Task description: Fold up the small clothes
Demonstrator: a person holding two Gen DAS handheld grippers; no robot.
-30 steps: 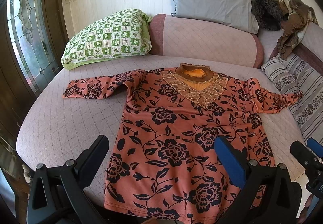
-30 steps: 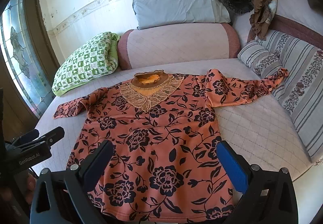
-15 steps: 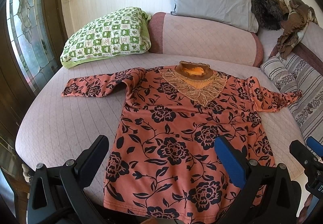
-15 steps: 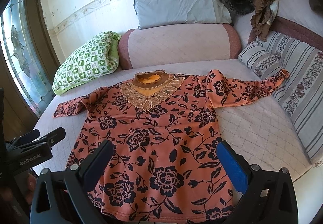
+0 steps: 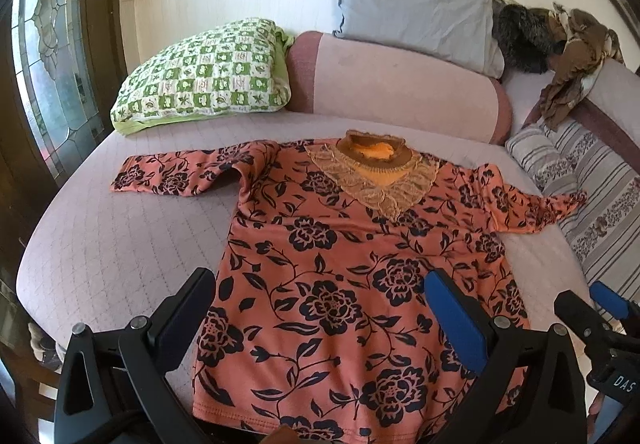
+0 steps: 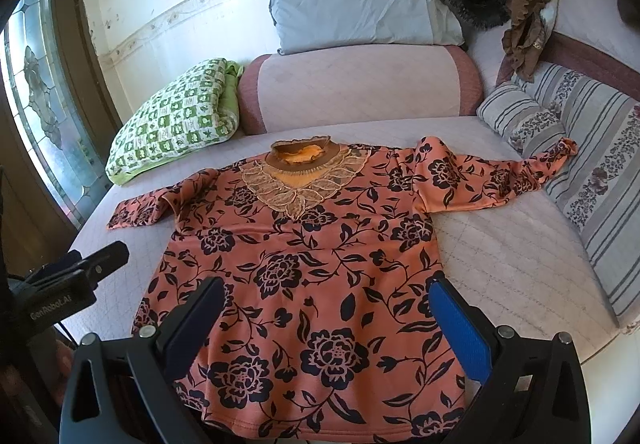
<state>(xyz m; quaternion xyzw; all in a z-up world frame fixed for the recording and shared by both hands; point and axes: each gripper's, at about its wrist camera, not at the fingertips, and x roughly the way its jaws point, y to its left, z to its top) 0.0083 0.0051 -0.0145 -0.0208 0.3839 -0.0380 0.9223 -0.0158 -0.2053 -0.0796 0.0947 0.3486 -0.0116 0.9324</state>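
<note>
While the orange floral top [image 5: 352,284] lay flat and unfolded on the bed [image 5: 104,244] | left gripper [image 5: 320,308] spread wide, empty, above its hem | right gripper [image 6: 328,312] likewise spread, holding nothing

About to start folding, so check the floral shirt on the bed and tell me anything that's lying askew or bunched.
The floral shirt lies mostly flat, but the far sleeve end rides up crumpled against the striped cushion, and the other sleeve is bunched at the shoulder. Both claws, left and right, are open and hold nothing.
</note>
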